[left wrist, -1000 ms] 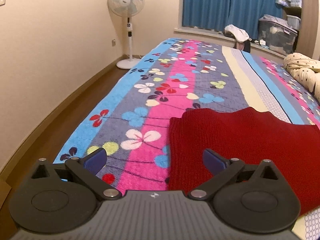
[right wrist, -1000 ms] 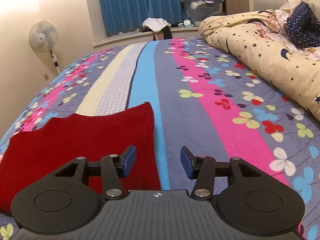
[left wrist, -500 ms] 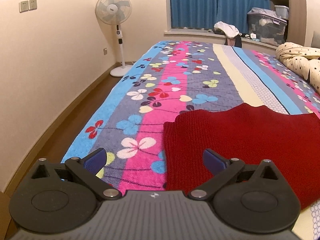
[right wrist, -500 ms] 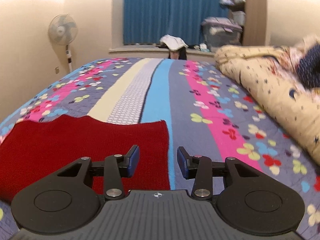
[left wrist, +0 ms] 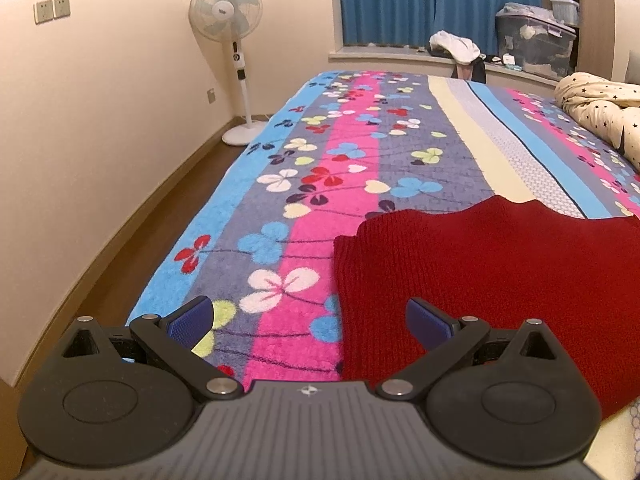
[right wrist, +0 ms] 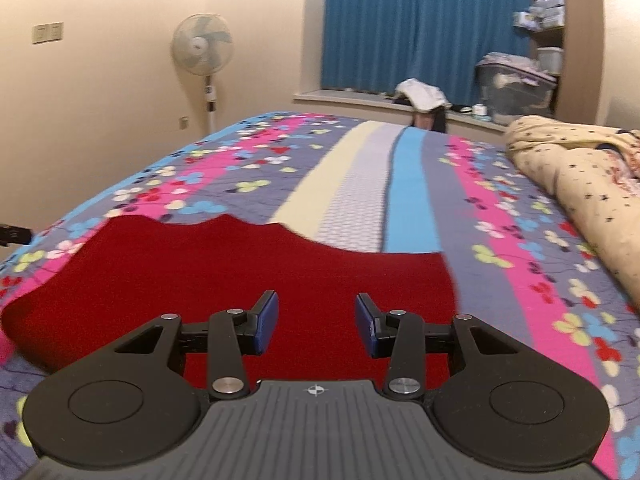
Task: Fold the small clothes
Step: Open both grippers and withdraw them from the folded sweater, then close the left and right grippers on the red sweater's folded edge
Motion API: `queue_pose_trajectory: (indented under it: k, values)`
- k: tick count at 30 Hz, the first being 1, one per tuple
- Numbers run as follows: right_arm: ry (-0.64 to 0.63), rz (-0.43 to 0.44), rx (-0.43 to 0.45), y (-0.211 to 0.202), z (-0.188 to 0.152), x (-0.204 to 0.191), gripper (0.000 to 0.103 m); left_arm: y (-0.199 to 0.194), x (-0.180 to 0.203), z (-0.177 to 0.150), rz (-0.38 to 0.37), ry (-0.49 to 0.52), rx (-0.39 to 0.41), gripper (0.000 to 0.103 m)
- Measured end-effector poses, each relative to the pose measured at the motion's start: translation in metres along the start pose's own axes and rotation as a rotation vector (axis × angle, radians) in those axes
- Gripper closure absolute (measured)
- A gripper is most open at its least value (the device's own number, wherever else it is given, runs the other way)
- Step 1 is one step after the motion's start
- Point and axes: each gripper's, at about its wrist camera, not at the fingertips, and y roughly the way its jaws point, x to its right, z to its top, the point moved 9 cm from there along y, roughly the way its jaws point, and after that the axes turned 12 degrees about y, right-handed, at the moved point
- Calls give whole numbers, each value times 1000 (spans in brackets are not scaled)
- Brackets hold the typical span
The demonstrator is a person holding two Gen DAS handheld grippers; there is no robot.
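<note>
A dark red knitted garment (left wrist: 492, 272) lies flat on the striped flowered bedspread (left wrist: 352, 152). In the left wrist view my left gripper (left wrist: 310, 322) is wide open and empty, above the garment's left edge near the bed's front. In the right wrist view the garment (right wrist: 240, 268) fills the middle, and my right gripper (right wrist: 316, 322) is open and empty above its near part, left of its right edge.
A standing fan (left wrist: 232, 40) is by the left wall, with wooden floor (left wrist: 132, 240) beside the bed. A star-patterned quilt (right wrist: 576, 176) is bunched on the bed's right side. Blue curtains (right wrist: 416, 28), a clothes pile (right wrist: 420, 94) and a storage box (right wrist: 516, 88) are at the far window ledge.
The right gripper has swung left, so the garment now lies straight ahead under its fingers. The left gripper has shifted slightly; the garment has not moved. Both stay open.
</note>
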Motion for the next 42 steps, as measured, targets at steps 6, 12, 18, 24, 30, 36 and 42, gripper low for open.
queue_pose_trajectory:
  k: [6, 12, 18, 24, 30, 36, 42]
  values:
    - [-68, 82, -1, 3, -15, -47, 59, 2, -4, -1, -11, -10, -11, 1]
    - [-183, 166, 27, 4, -27, -95, 61, 7, -10, -2, -14, -33, -35, 1]
    - [-259, 234, 10, 8, -47, -135, 61, 8, -14, -3, -3, -40, -46, 1]
    - [-286, 277, 16, 10, -55, -160, 70, 8, -15, -4, -14, -44, -47, 3]
    - [-296, 325, 1, 16, -60, -177, 71, 14, -12, -9, -86, -84, -81, 57]
    - [-467, 383, 66, 10, -81, -210, 64, 15, -10, -12, -118, -87, -88, 67]
    - [-635, 422, 61, 13, -116, -241, 59, 18, -17, -14, -140, -143, -104, 65]
